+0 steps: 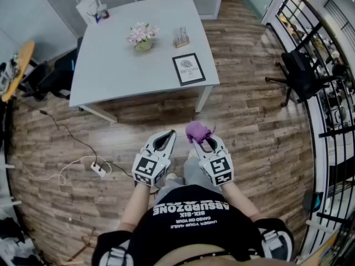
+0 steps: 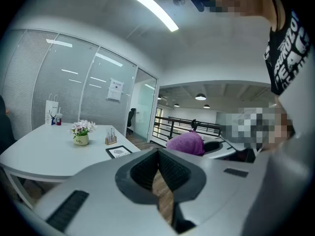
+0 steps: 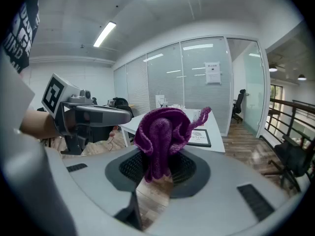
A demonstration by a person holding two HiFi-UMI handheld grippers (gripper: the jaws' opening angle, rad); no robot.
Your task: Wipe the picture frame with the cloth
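What the views keep back
The lower end of the cloth [image 3: 160, 132] vanishes between the pinched jaws of the right gripper [image 3: 157, 172]. Print on the picture frame [image 1: 188, 68] is too small to read, and the small stand [image 1: 181, 38] just beyond it on the table [image 1: 111, 65] cannot be identified.

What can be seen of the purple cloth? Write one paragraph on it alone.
The purple cloth looks knitted and soft, bunched into a rounded wad with one thin strand poking out. The right tool is shut on its lower part, so it stands above the jaws. It is held over the wooden floor, short of the table, touching nothing else.
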